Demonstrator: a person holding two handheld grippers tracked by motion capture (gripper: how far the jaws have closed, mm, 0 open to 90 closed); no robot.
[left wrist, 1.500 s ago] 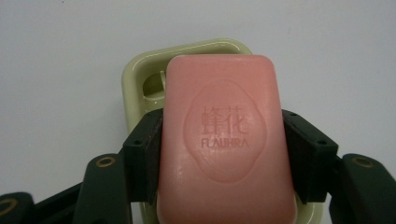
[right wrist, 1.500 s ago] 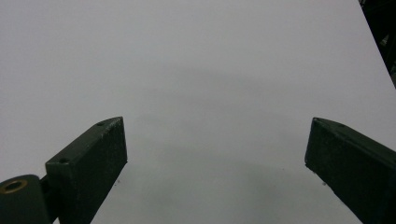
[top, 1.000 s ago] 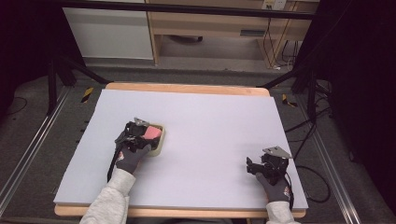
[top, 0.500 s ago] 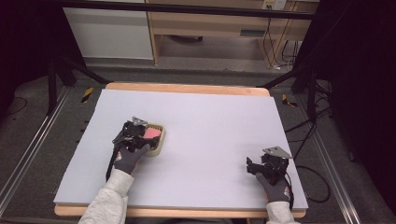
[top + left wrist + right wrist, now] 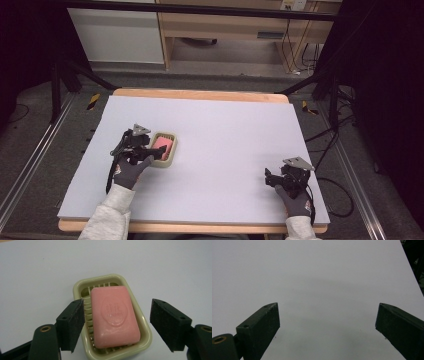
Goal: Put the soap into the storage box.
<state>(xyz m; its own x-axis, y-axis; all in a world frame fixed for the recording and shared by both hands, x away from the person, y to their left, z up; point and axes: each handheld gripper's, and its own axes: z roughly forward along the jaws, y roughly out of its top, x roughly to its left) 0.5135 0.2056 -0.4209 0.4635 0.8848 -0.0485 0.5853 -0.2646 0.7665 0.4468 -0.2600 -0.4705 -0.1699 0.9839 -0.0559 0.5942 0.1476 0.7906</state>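
Observation:
A pink soap bar (image 5: 113, 315) lies flat in a pale green soap dish (image 5: 80, 288) on the white table sheet. My left gripper (image 5: 117, 307) hovers just short of the dish, one jaw on each side of it, and the pads touch neither soap nor dish. Its jaws have just been opening, and the soap lies loose between them. In the high view the left gripper (image 5: 156, 152) sits at the left edge of the dish (image 5: 170, 160), with the soap (image 5: 161, 144) inside. My right gripper (image 5: 270, 179) rests open near the front right of the table, and nothing is between its jaws (image 5: 327, 315).
The white sheet (image 5: 225, 125) covers a wooden table whose rim (image 5: 200, 94) shows at the far side. Black frame legs and cables stand on the floor at both sides. A pale cabinet (image 5: 117, 35) and a wooden shelf unit stand behind the table.
The left gripper's jaws have spread apart and the left hand has drawn back a little from the dish, leaving the soap lying in it. The right hand has not moved.

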